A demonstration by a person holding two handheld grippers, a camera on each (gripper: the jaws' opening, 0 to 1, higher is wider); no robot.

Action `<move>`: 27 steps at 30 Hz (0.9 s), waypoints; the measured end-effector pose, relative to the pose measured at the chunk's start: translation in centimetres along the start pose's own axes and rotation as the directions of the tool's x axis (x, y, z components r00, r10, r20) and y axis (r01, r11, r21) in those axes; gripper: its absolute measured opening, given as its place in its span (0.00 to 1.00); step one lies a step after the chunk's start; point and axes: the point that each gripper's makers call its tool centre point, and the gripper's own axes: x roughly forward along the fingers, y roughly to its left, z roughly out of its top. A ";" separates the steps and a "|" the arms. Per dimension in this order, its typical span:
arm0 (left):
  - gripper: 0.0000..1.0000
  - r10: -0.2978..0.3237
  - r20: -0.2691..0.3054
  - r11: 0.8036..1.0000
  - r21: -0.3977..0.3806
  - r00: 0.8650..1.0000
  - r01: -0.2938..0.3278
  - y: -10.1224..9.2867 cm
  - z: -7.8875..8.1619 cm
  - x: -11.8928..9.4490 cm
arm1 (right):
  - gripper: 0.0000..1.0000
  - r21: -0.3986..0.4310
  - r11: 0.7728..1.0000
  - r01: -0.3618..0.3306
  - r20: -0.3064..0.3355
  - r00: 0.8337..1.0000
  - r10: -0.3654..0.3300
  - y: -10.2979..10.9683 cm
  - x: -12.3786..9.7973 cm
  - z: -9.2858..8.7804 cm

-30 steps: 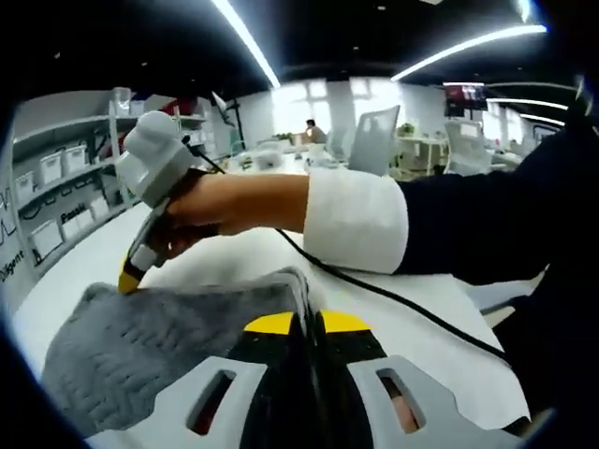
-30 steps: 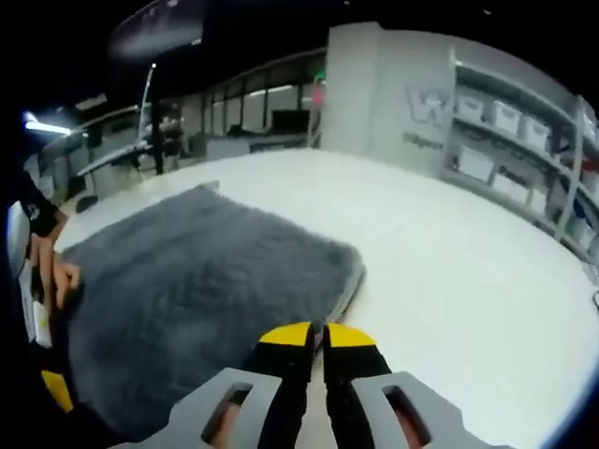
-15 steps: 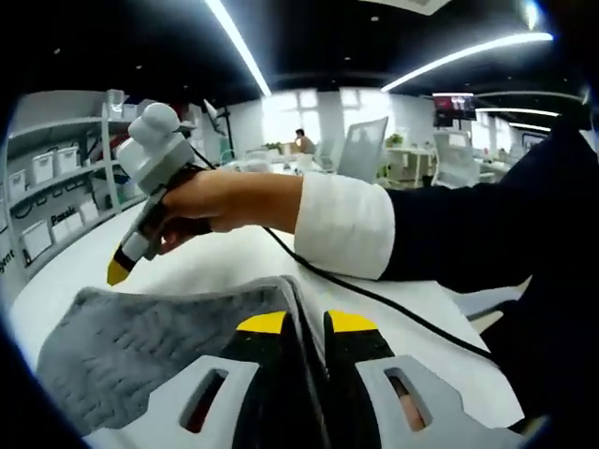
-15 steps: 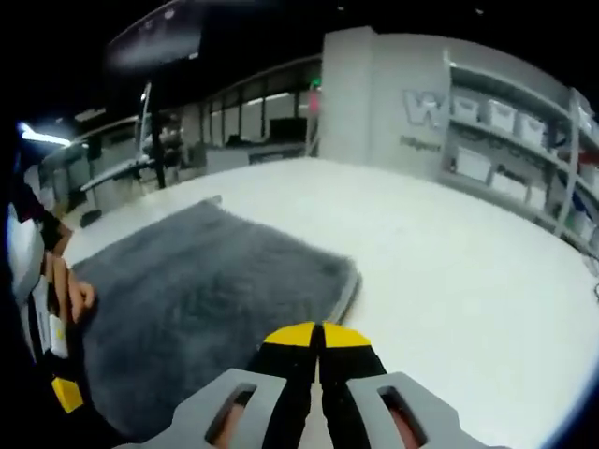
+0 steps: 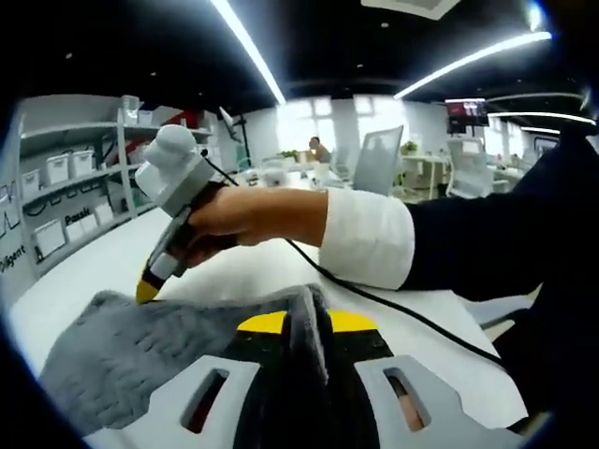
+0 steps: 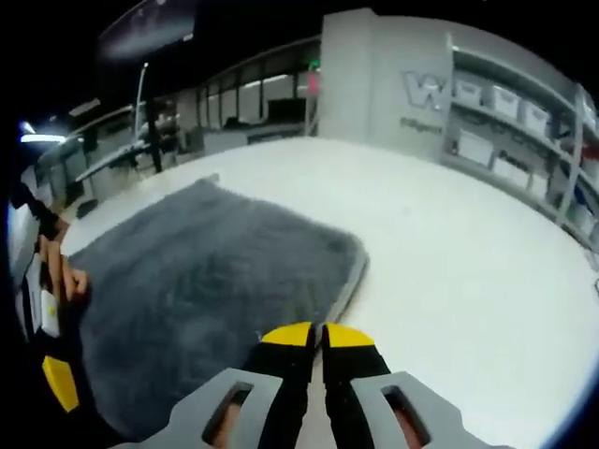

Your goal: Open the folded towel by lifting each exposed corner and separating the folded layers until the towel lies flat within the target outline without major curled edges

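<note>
The grey towel (image 5: 122, 351) lies on the white table (image 5: 94, 257), and one corner is raised and pinched between the yellow tips of my left gripper (image 5: 306, 323), which is shut on it. In the same left gripper view a hand holds my right gripper (image 5: 147, 288), its tip down at the towel's far edge. Seen from the right gripper view, the towel (image 6: 206, 276) spreads out flat and its pale edge runs in between the tips of my right gripper (image 6: 318, 334), which look shut on it. My left gripper (image 6: 59, 383) and its hand are at the left rim.
A black cable (image 5: 393, 309) trails over the table from the right gripper. Wide bare table (image 6: 459, 281) stretches to the right of the towel. Shelves with white bins (image 6: 524, 122) line the wall. Office chairs (image 5: 379, 159) stand beyond the table.
The right gripper rose a little off the towel's edge half a second ago and is back down at it. The left gripper still pinches the raised corner.
</note>
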 end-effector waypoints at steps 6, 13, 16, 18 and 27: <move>0.10 0.012 -0.034 0.999 0.037 0.999 -0.010 -0.3 -0.6 0.5 | 0.00 -0.018 1.000 0.002 -0.006 1.000 -0.002 0.1 0.0 -0.1; 0.11 0.003 -0.032 0.998 0.058 0.999 -0.001 -1.0 -0.4 1.1 | 0.00 -0.033 0.999 0.003 -0.009 1.000 -0.003 0.3 -0.1 -0.2; 0.12 0.021 -0.049 0.994 0.108 0.999 -0.016 -1.1 -0.7 1.6 | 0.00 -0.035 0.999 0.003 -0.007 1.000 -0.003 0.4 -0.2 -0.1; 0.12 0.016 -0.051 0.995 0.101 0.999 -0.011 -1.4 -0.9 1.9 | 0.00 -0.032 0.999 0.000 -0.005 1.000 0.000 0.8 -0.4 -0.2; 0.15 0.005 -0.081 0.993 0.119 0.997 0.004 -2.3 -1.5 2.6 | 0.01 0.015 1.000 -0.017 0.009 1.000 0.017 2.2 -0.9 -0.6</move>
